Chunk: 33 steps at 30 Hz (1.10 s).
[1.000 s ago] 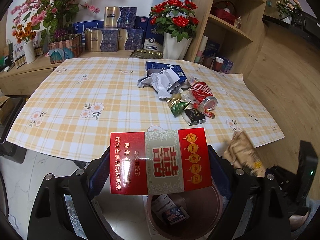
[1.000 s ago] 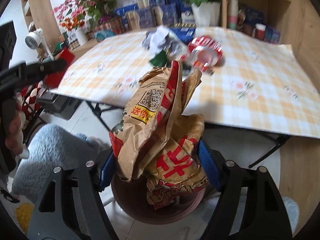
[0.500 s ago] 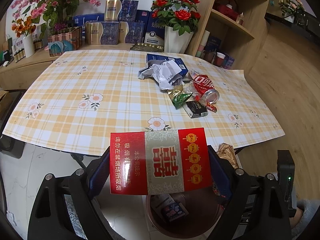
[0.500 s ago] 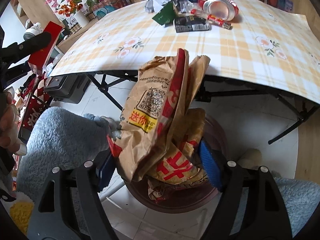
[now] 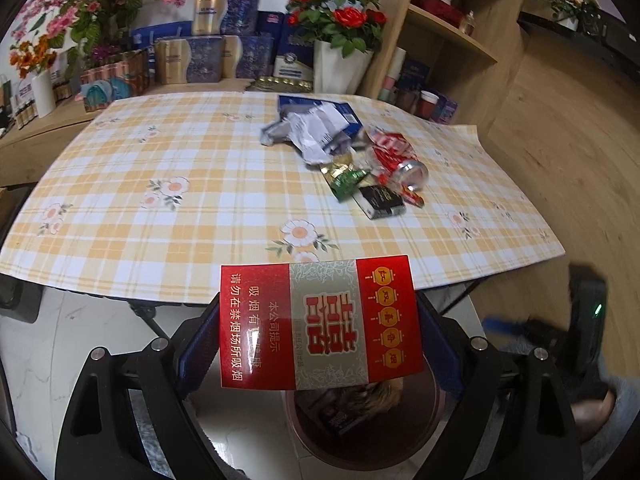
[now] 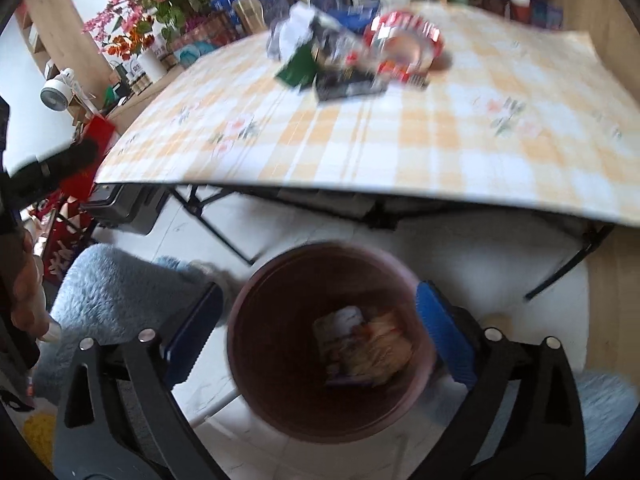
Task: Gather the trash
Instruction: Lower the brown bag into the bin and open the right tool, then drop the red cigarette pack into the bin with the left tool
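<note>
My left gripper (image 5: pixel 318 340) is shut on a flat red cigarette carton (image 5: pixel 320 322), held crosswise above the brown trash bin (image 5: pixel 304 432). My right gripper (image 6: pixel 318 328) hangs over the same bin (image 6: pixel 256 344), its jaws opening with nothing between them. The brown paper bag (image 6: pixel 380 354) lies at the bin's bottom beside a small box. On the checked table (image 5: pixel 200 200) a trash pile remains: crumpled white paper (image 5: pixel 316 132), a red can (image 5: pixel 400 160), a green wrapper (image 5: pixel 346 180) and a black pack (image 5: pixel 378 200).
Gift boxes (image 5: pixel 208 60), a rose pot (image 5: pixel 340 40) and pink flowers (image 5: pixel 80 8) stand behind the table. A wooden shelf (image 5: pixel 452 32) rises at the right. A person's fluffy blue sleeve (image 6: pixel 116 292) is left of the bin. Folding table legs (image 6: pixel 216 224) cross the white floor.
The right gripper opened and the brown paper bag dropped from it into the bin. The left gripper kept hold of the red carton and barely moved.
</note>
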Each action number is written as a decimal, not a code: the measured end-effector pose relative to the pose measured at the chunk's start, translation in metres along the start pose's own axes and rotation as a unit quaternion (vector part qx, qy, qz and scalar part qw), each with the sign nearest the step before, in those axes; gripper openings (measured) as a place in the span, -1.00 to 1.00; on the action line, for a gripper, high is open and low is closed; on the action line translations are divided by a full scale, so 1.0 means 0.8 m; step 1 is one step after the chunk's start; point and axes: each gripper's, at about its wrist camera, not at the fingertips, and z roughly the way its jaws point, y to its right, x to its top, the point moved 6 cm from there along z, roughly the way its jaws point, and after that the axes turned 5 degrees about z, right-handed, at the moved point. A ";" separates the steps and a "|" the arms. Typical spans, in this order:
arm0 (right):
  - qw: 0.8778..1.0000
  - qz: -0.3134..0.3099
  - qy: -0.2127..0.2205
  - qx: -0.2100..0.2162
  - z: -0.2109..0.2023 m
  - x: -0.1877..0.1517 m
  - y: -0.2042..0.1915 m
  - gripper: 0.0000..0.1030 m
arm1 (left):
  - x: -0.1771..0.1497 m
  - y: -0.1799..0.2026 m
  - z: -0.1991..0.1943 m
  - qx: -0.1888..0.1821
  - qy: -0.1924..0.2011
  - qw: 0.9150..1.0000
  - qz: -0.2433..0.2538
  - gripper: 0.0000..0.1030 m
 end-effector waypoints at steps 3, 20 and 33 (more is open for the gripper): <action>0.998 -0.036 0.047 -0.025 -0.023 0.016 0.011 0.89 | -0.008 0.009 0.009 -0.017 -0.002 1.000 0.016 0.68; 0.987 -0.019 0.129 -0.098 -0.050 0.025 0.078 0.89 | -0.076 0.079 0.100 -0.068 -0.050 0.990 0.117 0.69; 0.987 -0.031 0.120 -0.099 -0.043 0.024 0.068 0.89 | -0.094 0.078 0.123 -0.080 -0.094 0.986 0.109 0.83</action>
